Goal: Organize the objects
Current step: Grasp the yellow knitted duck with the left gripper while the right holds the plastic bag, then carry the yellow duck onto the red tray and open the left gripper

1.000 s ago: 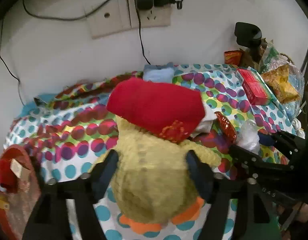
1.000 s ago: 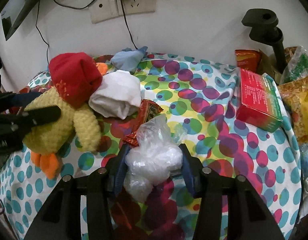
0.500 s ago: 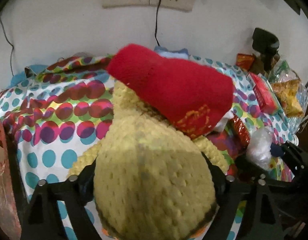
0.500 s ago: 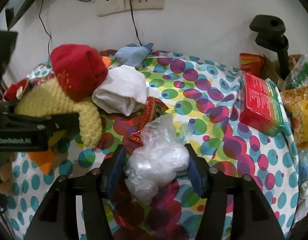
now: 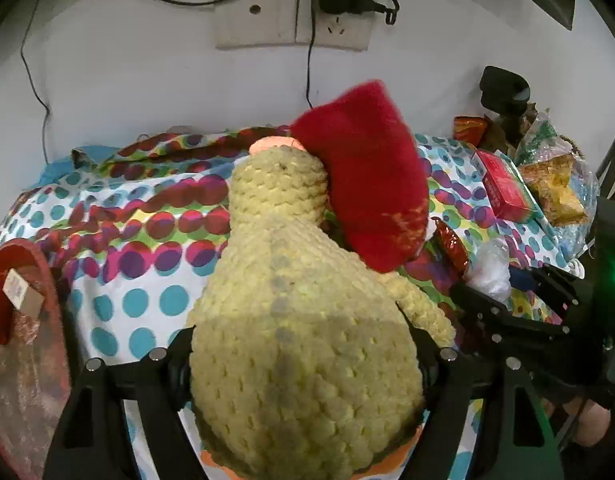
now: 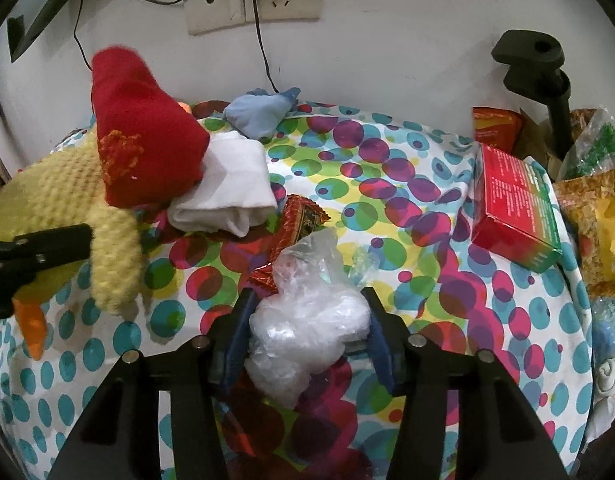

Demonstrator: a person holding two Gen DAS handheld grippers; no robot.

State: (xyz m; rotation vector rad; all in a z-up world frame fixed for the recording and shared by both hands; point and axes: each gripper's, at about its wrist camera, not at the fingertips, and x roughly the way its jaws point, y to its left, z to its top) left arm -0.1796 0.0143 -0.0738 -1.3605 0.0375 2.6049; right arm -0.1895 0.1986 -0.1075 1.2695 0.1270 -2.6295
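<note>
A yellow knitted duck toy (image 5: pixel 303 344) with a red hat (image 5: pixel 367 184) fills the left wrist view. The left gripper (image 5: pixel 303 364) grips its fat body from both sides, and its jaws are closing on the plush. The toy's head tilts up and away from the camera, an orange beak (image 5: pixel 273 143) showing at the top, with the hat drooping to the right. In the right wrist view the same toy sits at the left edge of the table, one wing (image 6: pixel 115 256) hanging down and an orange foot (image 6: pixel 31 328) below the clamp.

The right gripper (image 6: pixel 307 332) has a crumpled clear plastic bag (image 6: pixel 307 320) between its blue pads (image 6: pixel 381 344); the jaws are closing and both pads press into the bag. The bag rests low over a tablecloth (image 6: pixel 387 216) printed with coloured dots.

Just behind the bag lies a red and gold foil packet (image 6: pixel 299 224), touching it. A folded white cloth (image 6: pixel 227 192) sits beside the packet, against the red hat. A blue cloth (image 6: pixel 259 114) lies further back near the wall. To the right is a red box (image 6: pixel 515 204) with green trim, and past it bags of snacks (image 6: pixel 595 216) and a black stand (image 6: pixel 539 68). A wall socket (image 6: pixel 251 4) with a plugged-in charger hangs above the table.
</note>
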